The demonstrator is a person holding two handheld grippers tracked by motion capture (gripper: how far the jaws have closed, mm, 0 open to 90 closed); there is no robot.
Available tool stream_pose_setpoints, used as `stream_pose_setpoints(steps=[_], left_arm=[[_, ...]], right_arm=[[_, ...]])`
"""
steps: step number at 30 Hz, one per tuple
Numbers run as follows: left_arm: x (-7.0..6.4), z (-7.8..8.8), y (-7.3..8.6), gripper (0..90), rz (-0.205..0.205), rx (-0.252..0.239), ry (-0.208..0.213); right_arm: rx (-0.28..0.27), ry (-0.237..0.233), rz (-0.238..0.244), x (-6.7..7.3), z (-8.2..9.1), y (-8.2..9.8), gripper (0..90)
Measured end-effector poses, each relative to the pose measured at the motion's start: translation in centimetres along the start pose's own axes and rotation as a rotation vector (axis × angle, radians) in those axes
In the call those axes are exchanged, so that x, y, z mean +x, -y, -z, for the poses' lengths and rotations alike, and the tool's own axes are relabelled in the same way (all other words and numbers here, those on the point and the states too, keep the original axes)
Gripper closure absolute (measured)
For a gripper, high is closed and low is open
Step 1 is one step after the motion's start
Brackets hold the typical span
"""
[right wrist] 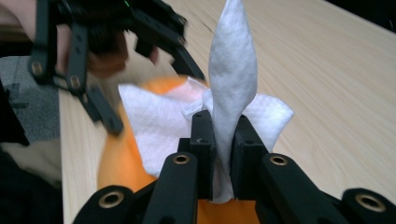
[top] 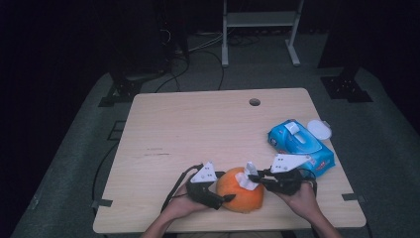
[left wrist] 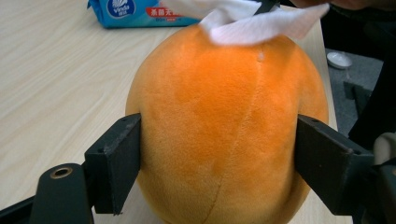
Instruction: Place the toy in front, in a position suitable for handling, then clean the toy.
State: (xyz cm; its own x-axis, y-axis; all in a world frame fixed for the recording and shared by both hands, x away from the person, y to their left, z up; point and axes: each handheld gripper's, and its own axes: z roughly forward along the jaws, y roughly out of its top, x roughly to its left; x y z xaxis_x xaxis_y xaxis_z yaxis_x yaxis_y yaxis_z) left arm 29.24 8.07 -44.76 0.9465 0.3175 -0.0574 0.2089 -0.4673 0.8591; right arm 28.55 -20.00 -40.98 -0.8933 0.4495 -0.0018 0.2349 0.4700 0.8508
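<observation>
Wiping underway at lower centre: left gripper (top: 221, 195) jaws wide, clamping orange plush ball (left wrist: 229, 126); right gripper (right wrist: 223, 135) jaws pinching white wipe (right wrist: 232, 74) against its top. Remaining, likely: sides, then setting wipe on bench (top: 198, 124).

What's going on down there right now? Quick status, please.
Left gripper clamps orange plush ball. Right gripper pinches white wipe on top. Wipes pack off right, clear.

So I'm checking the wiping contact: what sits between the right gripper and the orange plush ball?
A white wipe, pinched in the right gripper and draped over the orange plush ball, seen in the right gripper view.
</observation>
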Motion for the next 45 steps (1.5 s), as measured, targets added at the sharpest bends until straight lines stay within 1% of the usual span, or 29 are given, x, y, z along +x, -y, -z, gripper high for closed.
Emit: stream_pose_setpoints(steps=[1,2,3,5,9,10,12,13,14,15,16,19,20,25,27,29,30,31,32,33,34,35,36,37,38,39,41,43,45], left_arm=[[0.1,0.0,0.0,20.4,0.003,0.001,0.004],[-0.1,-0.1,-0.2,18.1,-0.009,0.001,0.000],[-0.1,-0.1,-0.2,14.5,-0.009,0.001,0.000],[-0.5,-0.2,-1.0,9.8,-0.038,-0.015,-0.009],[-0.7,-0.4,-1.4,7.9,-0.041,-0.026,-0.013],[-0.7,-0.4,-1.5,8.0,-0.047,-0.024,-0.017],[-0.6,-0.3,-1.3,9.6,-0.051,-0.010,-0.022],[-0.6,-0.3,-1.2,13.3,-0.048,-0.009,-0.023],[-0.3,-0.1,-1.0,18.0,-0.028,-0.001,-0.037],[-0.3,-0.1,-1.0,19.9,-0.028,-0.001,-0.037],[-0.2,-0.1,-0.9,21.4,-0.016,0.010,-0.042],[0.1,0.1,-0.8,23.8,-0.007,0.020,-0.045],[0.3,0.3,-0.6,24.2,0.010,0.020,-0.042],[0.7,0.8,-0.1,25.2,0.031,0.023,-0.043],[0.8,0.9,-0.1,25.4,0.033,0.025,-0.040],[0.9,1.0,0.1,25.5,0.034,0.036,-0.044],[1.0,1.1,0.1,25.5,0.041,0.034,-0.044],[1.0,1.1,0.1,25.4,0.041,0.034,-0.044],[1.0,1.2,0.2,24.5,0.046,0.034,-0.042],[0.9,1.2,0.1,24.5,0.039,0.033,-0.042],[0.6,1.3,-0.2,18.0,0.011,0.011,-0.048],[0.6,1.3,-0.2,16.0,0.011,0.011,-0.048],[0.1,1.3,-0.7,14.2,-0.020,-0.030,-0.039],[-0.2,1.2,-1.0,12.8,-0.036,-0.055,-0.036],[-0.4,0.9,-1.2,12.3,-0.050,-0.056,-0.037],[-0.4,0.9,-1.2,12.3,-0.050,-0.056,-0.037],[-0.6,0.3,-1.3,12.0,-0.068,-0.029,-0.054],[-0.5,0.3,-1.2,13.9,-0.063,-0.021,-0.057],[-0.4,0.4,-0.9,19.3,-0.053,-0.012,-0.057]], right_arm=[[0.000,0.000,0.000,0.0,0.0,0.0,80.5],[-0.011,-0.010,-0.031,-0.3,0.2,0.5,80.4],[-0.011,-0.010,-0.031,-0.3,0.2,0.5,80.4],[-0.015,-0.001,-0.020,0.1,-0.1,0.2,80.4],[-0.036,-0.004,-0.011,0.6,-0.9,-0.3,80.4],[-0.043,-0.013,0.000,1.0,-1.2,-0.6,80.4],[-0.040,-0.005,0.030,1.5,-1.6,-0.9,80.4],[-0.036,-0.002,0.039,1.5,-1.7,-1.0,80.4],[-0.039,-0.005,0.029,1.2,-1.6,-0.9,80.4],[-0.039,-0.005,0.029,1.2,-1.6,-0.9,80.4],[-0.038,-0.009,0.009,0.8,-1.4,-0.6,80.3],[-0.038,-0.009,-0.002,0.4,-1.2,-0.3,80.3],[-0.037,-0.005,-0.013,0.2,-1.0,-0.1,80.2],[-0.040,-0.011,-0.041,-0.1,-0.6,0.3,80.0],[-0.038,-0.001,-0.033,0.1,-0.6,0.3,80.1],[-0.036,0.018,0.003,1.0,-0.8,-0.3,80.0],[-0.041,0.020,0.018,1.3,-0.9,-0.5,80.0],[-0.041,0.020,0.018,1.3,-0.9,-0.5,80.0],[-0.050,0.010,0.035,1.7,-1.1,-0.8,80.0],[-0.050,0.010,0.035,1.7,-1.1,-0.8,80.0],[-0.051,0.004,0.029,1.6,-1.3,-0.8,79.9],[-0.051,0.004,0.029,1.6,-1.3,-0.8,79.9],[-0.043,0.008,0.015,1.2,-1.4,-0.7,79.9],[-0.046,0.004,0.008,1.0,-1.4,-0.6,79.9],[-0.052,-0.005,-0.005,0.8,-1.5,-0.5,79.9],[-0.052,-0.005,-0.005,0.8,-1.5,-0.5,79.9],[-0.051,-0.005,-0.001,0.8,-1.5,-0.6,79.9],[-0.053,-0.002,-0.001,0.8,-1.4,-0.6,79.9],[-0.057,-0.004,0.003,0.9,-1.2,-0.6,79.8]])
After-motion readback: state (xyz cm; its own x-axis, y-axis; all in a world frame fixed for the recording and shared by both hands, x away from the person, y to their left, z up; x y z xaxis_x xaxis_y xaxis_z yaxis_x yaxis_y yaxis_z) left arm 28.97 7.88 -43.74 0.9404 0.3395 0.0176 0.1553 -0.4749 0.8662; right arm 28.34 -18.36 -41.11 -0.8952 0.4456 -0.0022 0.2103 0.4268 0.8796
